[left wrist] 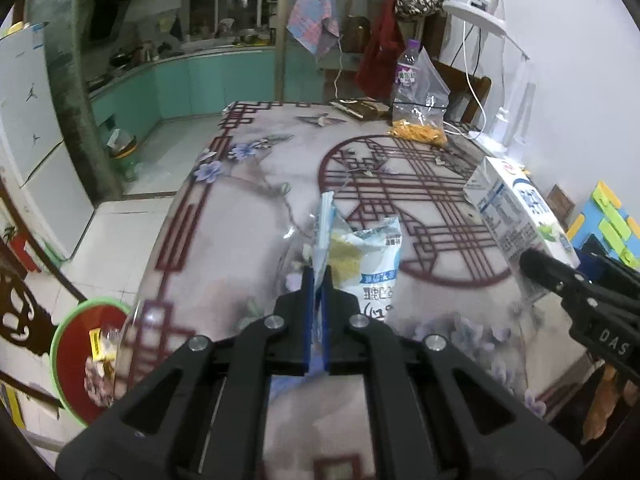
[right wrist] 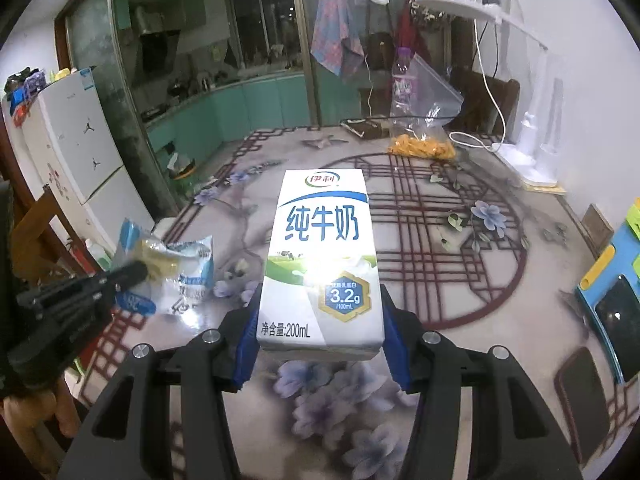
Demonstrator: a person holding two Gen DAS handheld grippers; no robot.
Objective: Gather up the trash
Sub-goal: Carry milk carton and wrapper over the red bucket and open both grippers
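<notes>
Between left tongs a wrapper is pinched, part hidden; right tongs clamp a carton.

Left gripper: tilted downward, blue pads pinched nearly together on a thin wrapper edge.
Right gripper: tilted downward, jaws partly spread, pads pressing a carton's two sides.

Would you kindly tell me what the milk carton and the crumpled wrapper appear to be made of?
Milk carton: probably coated paperboard, smooth and slightly glossy; flat printed panels, sharp folded edges, a glare patch. Crumpled wrapper: likely thin plastic film, shiny; it creases and catches highlights.
</notes>
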